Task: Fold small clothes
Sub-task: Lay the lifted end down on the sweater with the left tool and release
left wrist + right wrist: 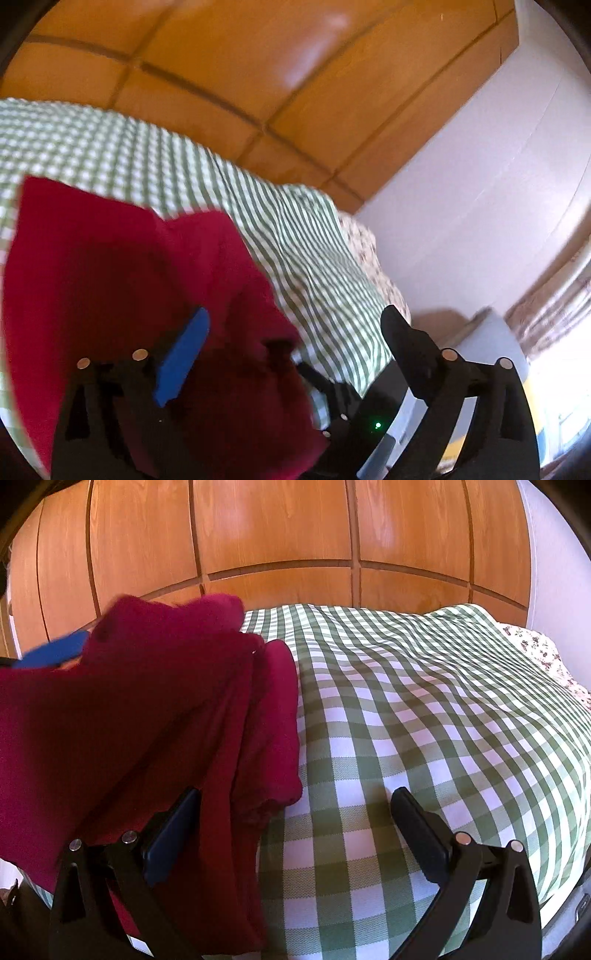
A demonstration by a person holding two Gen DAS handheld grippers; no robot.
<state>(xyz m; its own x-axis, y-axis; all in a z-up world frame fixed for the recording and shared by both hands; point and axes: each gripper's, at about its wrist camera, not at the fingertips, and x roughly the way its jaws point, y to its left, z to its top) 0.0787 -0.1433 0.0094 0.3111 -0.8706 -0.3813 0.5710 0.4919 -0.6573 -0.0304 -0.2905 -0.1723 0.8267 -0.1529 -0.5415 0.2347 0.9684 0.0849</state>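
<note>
Crimson knit cloth fills the space around the left gripper [295,325], whose jaws stand wide apart: the blue-padded finger lies over the red garment [110,258] and the black finger hangs over the checked bedcover [314,266], with nothing pinched between them. The right gripper [295,805] is likewise spread wide, holding nothing; its left finger sits against the garment's edge and its right finger over bare cover.

Judging from this, a fold has just been laid and let go. The garment lies on the near left part of the bed, doubled on itself, with a rounded bulging fold edge toward the middle of the bed and thick layers showing in the right wrist view. In that view its far corner looks lifted and blurred, next to a blue pad, most likely the left gripper's finger.

The next move probably calls for a fresh grip on an outer edge or corner, both layers taken together, to bring it across for another fold or to smooth it flat.

The garment looks soft, slightly fuzzy and heavy enough to slump. The cover is a smooth woven green-and-white check, gently rippled, over a floral sheet [546,657]. Behind stand glossy wooden wardrobe doors [277,528] with dark seams.
</note>
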